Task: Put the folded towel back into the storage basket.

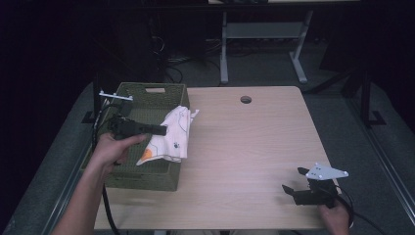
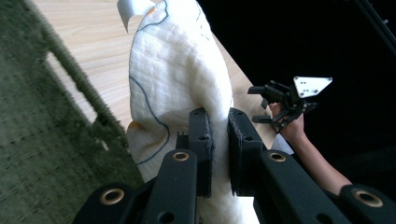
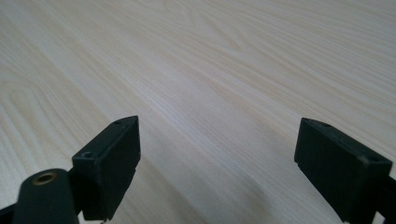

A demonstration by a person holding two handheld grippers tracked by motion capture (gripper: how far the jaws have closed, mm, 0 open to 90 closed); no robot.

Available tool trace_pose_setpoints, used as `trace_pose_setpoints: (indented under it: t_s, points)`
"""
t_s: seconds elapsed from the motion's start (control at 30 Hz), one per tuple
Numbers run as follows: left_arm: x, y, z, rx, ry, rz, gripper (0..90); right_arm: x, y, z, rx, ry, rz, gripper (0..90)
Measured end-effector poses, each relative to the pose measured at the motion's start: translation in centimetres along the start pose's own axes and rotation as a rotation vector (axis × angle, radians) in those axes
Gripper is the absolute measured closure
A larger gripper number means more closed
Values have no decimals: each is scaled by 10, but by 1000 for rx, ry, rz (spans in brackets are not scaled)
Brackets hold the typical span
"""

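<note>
Cloth (image 1: 170,137), white and printed, drapes over the green basket's (image 1: 147,178) right rim, pinched in the left gripper (image 1: 164,129) for lifting out, while the right gripper (image 1: 292,180), jaws spread and empty, idles well right of the basket.

A basket (image 1: 147,95) sits at the tabletop's (image 1: 244,147) left edge; a cloth (image 1: 169,137) drapes over the basket's right rim.

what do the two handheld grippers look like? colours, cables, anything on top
Both are matte black with two blocky jaws and brass-coloured pivot bushings. The left gripper trails a black cable; so does the right gripper, which carries a pale grey three-cornered plate with small holes. Forearms bare, no sleeves.
</note>
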State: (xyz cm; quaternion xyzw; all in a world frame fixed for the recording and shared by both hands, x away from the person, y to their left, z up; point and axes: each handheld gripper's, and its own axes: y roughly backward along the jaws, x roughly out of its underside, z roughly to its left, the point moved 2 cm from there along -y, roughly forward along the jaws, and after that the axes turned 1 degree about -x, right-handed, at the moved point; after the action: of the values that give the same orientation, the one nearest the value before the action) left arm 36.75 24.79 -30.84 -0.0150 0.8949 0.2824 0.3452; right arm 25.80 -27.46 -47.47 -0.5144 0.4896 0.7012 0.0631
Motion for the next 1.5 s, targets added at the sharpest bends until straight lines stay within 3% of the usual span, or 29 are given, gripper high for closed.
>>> trace_pose_setpoints:
  t_s: [0.4,0.83,1.13,1.4,1.5]
  points:
    - [-3,16,14,-14,12,-18,824,1,4,-4,19,-21,-21,140]
    - [2,48,34,-48,32,-58,824,3,3,-7,24,-35,-10,140]
    - [9,54,62,-92,59,-47,823,2,0,-6,29,-41,-1,140]
    - [15,45,95,-147,90,-6,821,2,-7,-8,31,-48,25,139]
    - [16,42,102,-166,96,15,821,2,-8,-8,30,-47,30,140]
